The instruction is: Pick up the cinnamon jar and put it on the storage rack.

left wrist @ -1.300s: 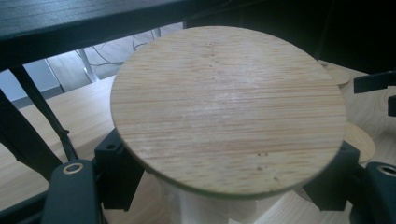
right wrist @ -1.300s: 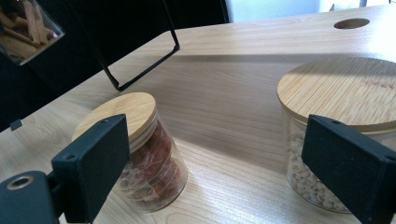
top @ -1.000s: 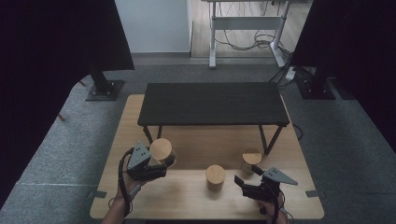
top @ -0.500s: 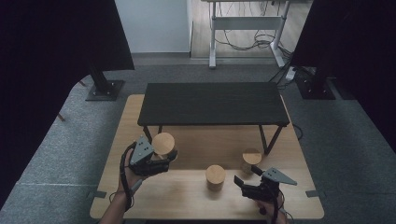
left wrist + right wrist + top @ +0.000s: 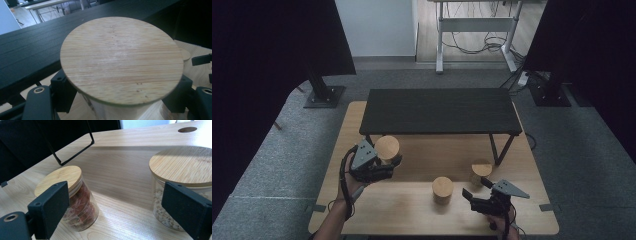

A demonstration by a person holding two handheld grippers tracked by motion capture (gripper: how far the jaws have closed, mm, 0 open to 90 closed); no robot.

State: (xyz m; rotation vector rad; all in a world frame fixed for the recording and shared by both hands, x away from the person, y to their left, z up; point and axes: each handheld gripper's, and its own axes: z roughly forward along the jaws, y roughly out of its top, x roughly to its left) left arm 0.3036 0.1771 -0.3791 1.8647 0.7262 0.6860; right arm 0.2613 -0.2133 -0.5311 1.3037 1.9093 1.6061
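1. From the high view, the person's left tongs (image 5: 384,162) are closed around a jar with a bamboo lid (image 5: 387,148), held up off the wooden bench (image 5: 412,220) at its left, just in front of the near edge of the black shelf (image 5: 439,110). The right tongs (image 5: 474,192) hover low at the near right with jaws apart and nothing between them. A second jar (image 5: 442,189) stands in the middle of the bench, just left of those tongs, and a third jar (image 5: 481,171) stands just beyond them, near the shelf's right leg.

2. In the left gripper view, the held jar's round wooden lid (image 5: 122,60) sits close up, with a black pad pressed against the jar on each side below it. The dark shelf top (image 5: 30,60) runs behind.

3. In the right gripper view, the jaws stand wide apart, gripping nothing. A jar of reddish contents (image 5: 75,197) stands beyond the left jaw, and a jar of pale pieces (image 5: 175,177) beyond the right jaw; both are upright on the bench.
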